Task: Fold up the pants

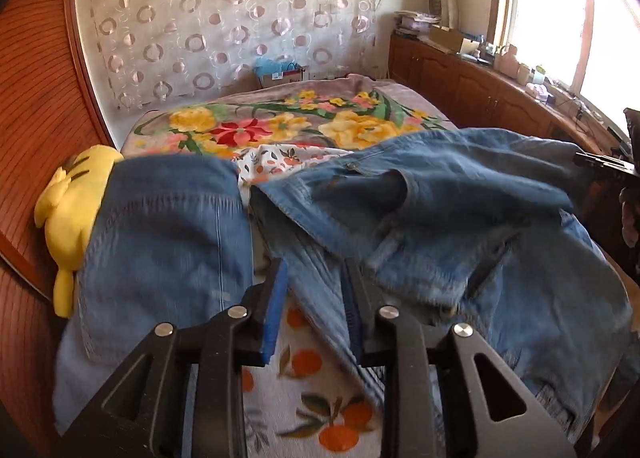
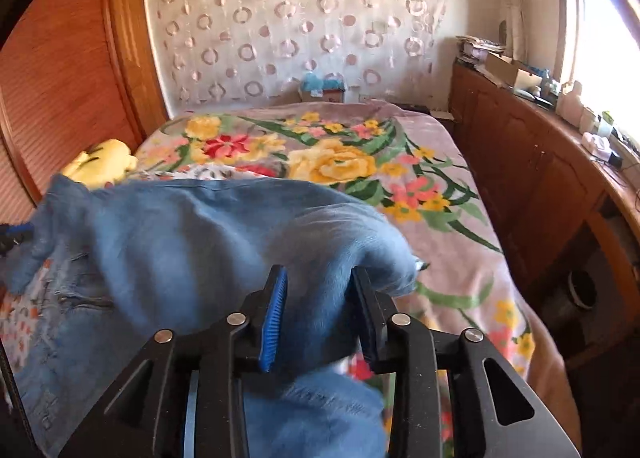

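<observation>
Jeans point(image 1: 400, 210) spread crumpled over the bed point(image 2: 452, 258), waist end bunched at 3 o'clock, one leg toward 9. Left gripper point(image 1: 314, 290) parted, denim edge between the pads but not pinched. Right gripper point(image 2: 320, 298) likewise loosened, cloth sagging between the jaws: probably letting go after laying a fold. Toy point(image 1: 72, 214) crowding 9 o'clock; open blanket at 12.

Far half of bed point(image 2: 440, 258) w/ floral blanket is free. Jeans point(image 1: 400, 210) heaped across near half; yellow plush point(image 1: 68, 218) blocks left edge, wood cabinets point(image 2: 520, 162) hem right side.
</observation>
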`<action>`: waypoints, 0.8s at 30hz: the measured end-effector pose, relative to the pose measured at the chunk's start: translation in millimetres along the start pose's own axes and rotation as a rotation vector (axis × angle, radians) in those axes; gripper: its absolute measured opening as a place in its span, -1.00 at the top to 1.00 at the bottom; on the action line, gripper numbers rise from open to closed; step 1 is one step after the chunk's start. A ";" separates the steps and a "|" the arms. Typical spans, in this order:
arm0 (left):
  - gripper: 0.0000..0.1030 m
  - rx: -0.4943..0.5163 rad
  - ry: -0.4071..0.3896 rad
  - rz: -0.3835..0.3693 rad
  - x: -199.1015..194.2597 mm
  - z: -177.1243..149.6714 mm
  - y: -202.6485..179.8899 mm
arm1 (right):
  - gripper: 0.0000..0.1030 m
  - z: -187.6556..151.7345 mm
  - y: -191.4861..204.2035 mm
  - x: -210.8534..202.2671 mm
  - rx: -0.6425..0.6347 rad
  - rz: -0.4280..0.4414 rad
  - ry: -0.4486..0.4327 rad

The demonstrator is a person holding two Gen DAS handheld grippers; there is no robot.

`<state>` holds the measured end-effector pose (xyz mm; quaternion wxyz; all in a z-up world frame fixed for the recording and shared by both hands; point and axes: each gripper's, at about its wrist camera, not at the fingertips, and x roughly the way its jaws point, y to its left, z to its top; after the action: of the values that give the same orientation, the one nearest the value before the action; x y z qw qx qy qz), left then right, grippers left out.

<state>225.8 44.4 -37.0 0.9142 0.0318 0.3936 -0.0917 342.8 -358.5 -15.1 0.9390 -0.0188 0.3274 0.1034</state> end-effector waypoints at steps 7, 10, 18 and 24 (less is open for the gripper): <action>0.42 -0.064 -0.028 -0.065 6.5 -43.2 0.1 | 0.23 -48.3 36.3 -30.1 -0.023 0.156 -0.019; 0.43 -0.072 -0.022 -0.086 3.8 -55.7 -4.3 | 0.22 -65.8 61.2 -33.3 -0.074 0.274 0.007; 0.42 -0.067 -0.028 -0.110 -30.3 -81.6 -15.0 | 0.21 -113.9 116.0 -49.2 -0.177 0.337 0.039; 0.42 -0.043 -0.028 -0.135 -65.7 -114.0 -34.2 | 0.21 -150.1 118.1 -83.1 -0.173 0.309 0.042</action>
<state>93.6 35.1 -67.3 0.9119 -0.0155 0.3838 -0.1449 163.3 -273.6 -77.7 0.8998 -0.0512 0.3357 0.2741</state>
